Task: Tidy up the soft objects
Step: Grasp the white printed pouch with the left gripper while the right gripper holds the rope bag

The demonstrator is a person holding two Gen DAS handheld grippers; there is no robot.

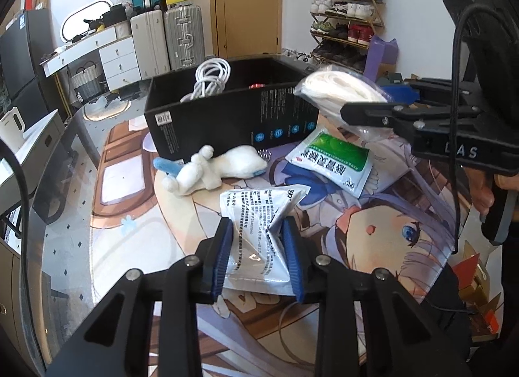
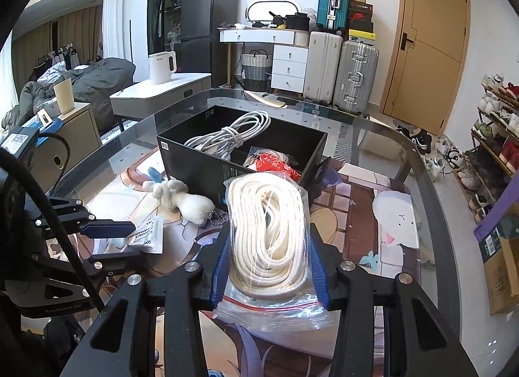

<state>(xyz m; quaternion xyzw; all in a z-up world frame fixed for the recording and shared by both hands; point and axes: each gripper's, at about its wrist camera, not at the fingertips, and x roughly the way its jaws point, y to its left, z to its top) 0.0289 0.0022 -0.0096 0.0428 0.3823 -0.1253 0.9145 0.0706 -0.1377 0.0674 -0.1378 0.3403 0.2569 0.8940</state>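
My left gripper (image 1: 258, 231) is shut on a white printed pouch (image 1: 256, 215) held just above the anime mat. My right gripper (image 2: 269, 241) is shut on a clear zip bag of coiled white rope (image 2: 271, 231), lifted near the black box's right end; the bag also shows in the left wrist view (image 1: 340, 91). The black box (image 1: 227, 117) holds a white cable coil (image 2: 233, 134) and a red packet (image 2: 275, 163). A white and blue plush toy (image 1: 211, 169) lies in front of the box. A green and white sachet (image 1: 334, 159) lies on the mat.
The glass table (image 2: 405, 150) carries an anime mat (image 1: 373, 231). Suitcases (image 2: 340, 69), a drawer unit (image 2: 288, 65) and a shoe rack (image 1: 343, 27) stand behind. A cardboard box (image 2: 499, 263) sits on the floor at the right.
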